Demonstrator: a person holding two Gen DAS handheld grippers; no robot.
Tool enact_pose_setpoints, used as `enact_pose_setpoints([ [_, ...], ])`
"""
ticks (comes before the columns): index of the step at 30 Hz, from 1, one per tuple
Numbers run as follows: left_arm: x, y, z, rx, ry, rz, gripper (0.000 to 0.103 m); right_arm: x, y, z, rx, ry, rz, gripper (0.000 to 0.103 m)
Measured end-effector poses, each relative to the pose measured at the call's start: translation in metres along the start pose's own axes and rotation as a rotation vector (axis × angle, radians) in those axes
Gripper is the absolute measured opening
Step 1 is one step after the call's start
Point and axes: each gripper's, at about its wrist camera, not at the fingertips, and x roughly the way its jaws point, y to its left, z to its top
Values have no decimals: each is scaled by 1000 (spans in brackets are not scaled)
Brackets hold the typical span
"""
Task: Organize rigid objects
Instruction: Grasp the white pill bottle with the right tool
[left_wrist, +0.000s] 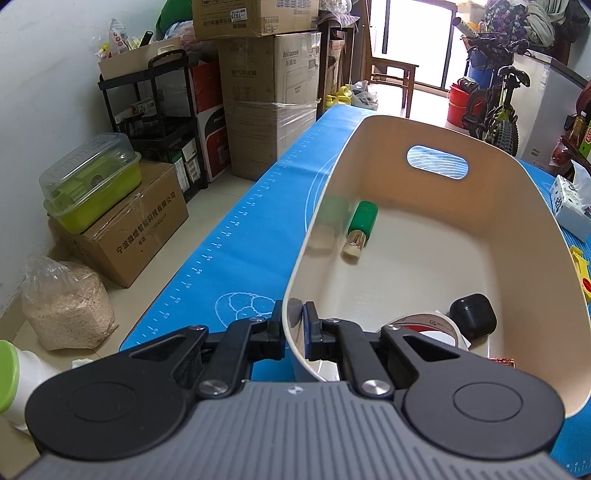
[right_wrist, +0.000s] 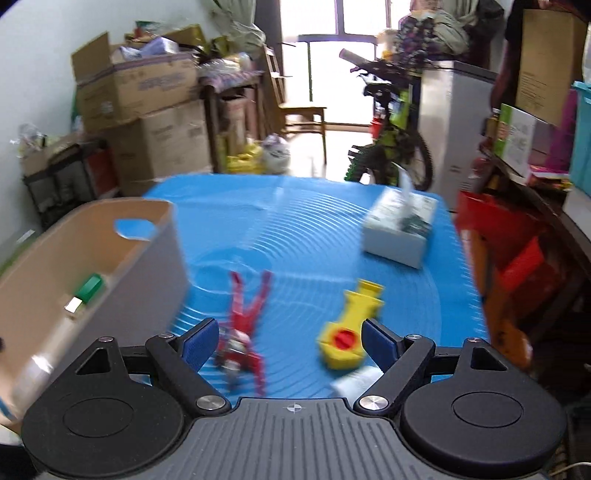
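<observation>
My left gripper (left_wrist: 295, 326) is shut on the near rim of the cream basket (left_wrist: 532, 206), one finger outside and one inside the wall. In the basket lie a green-capped bottle (left_wrist: 360, 229), a roll of tape (left_wrist: 428, 325) and a black case (left_wrist: 472, 315). In the blurred right wrist view my right gripper (right_wrist: 290, 341) stands open above the blue mat (right_wrist: 314, 229), nothing held. A red toy figure (right_wrist: 243, 332) lies by its left finger and a yellow toy (right_wrist: 351, 328) with a red knob by its right finger. The basket (right_wrist: 155, 266) sits left of them.
A white tissue box (right_wrist: 399, 230) stands at the mat's far right, also seen as a tissue box (left_wrist: 570, 210) from the left. A small white object (right_wrist: 356, 382) lies near the right finger. Cardboard boxes (left_wrist: 269, 103), a black shelf, a bicycle (right_wrist: 391, 147) and a chair surround the table.
</observation>
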Motion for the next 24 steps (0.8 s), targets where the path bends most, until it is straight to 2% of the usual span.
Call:
enact_pose_setpoints([
  [5, 0, 0, 1, -1, -1, 8, 11, 21, -28, -20, -25, 77, -46, 86],
  [10, -1, -1, 1, 2, 0, 13, 12, 39, -32, -35, -121, 147, -65, 86],
  [17, 0, -1, 1, 6, -1, 13, 12, 60, -31, -48, -190, 184, -71, 86],
  [24, 0, -2, 1, 6, 0, 13, 12, 68, -43, -52, -149, 158, -49, 90],
])
